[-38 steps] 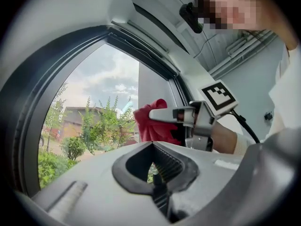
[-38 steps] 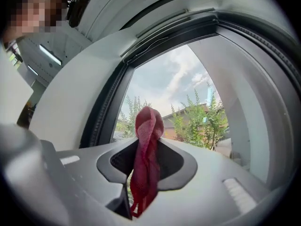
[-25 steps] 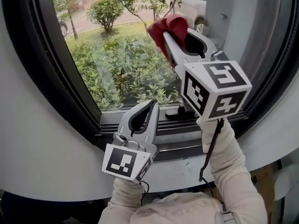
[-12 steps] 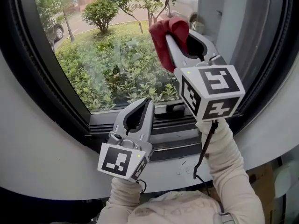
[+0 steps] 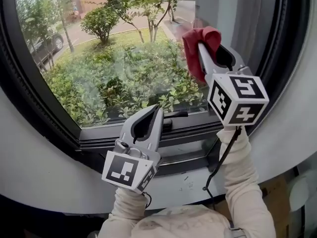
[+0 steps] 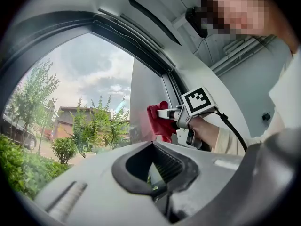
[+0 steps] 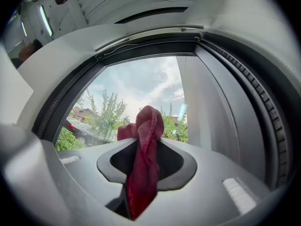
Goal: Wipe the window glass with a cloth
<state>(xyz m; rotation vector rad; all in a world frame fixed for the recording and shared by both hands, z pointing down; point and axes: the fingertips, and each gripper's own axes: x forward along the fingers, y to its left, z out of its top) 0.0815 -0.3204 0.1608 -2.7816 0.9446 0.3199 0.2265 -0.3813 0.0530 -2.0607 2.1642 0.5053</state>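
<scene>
Window glass: wipe in progress, cloth at the far right edge

Window glass: one large pane in a dark frame, with shrubs showing through it. A pale haze lies across the middle of the pane. Whether that is smear or reflection cannot be told.

Cloth: red, bunched, high up at the far right of the pane beside the right upright of the frame. In the left gripper view a reddish reflection sits next to it on the glass, so it appears to touch the pane.

Right gripper: raised towards the glass. Its jaws are clamped on the cloth, which bulges out past their tips and trails back between them.

Left gripper: low and near, above the sill, pointing at the bottom rail. Its jaws are together with nothing between them, and it takes no part in the wiping.

Progress, as judged:
- Done: the cloth is gripped and brought to the glass, so wiping looks to be under way.
- Not determinable: which areas have already been covered, since no clean or dirty boundary shows.
- Left: probably the broad middle, the left side and the lower strip of the pane, all well apart from where the cloth sits now
</scene>
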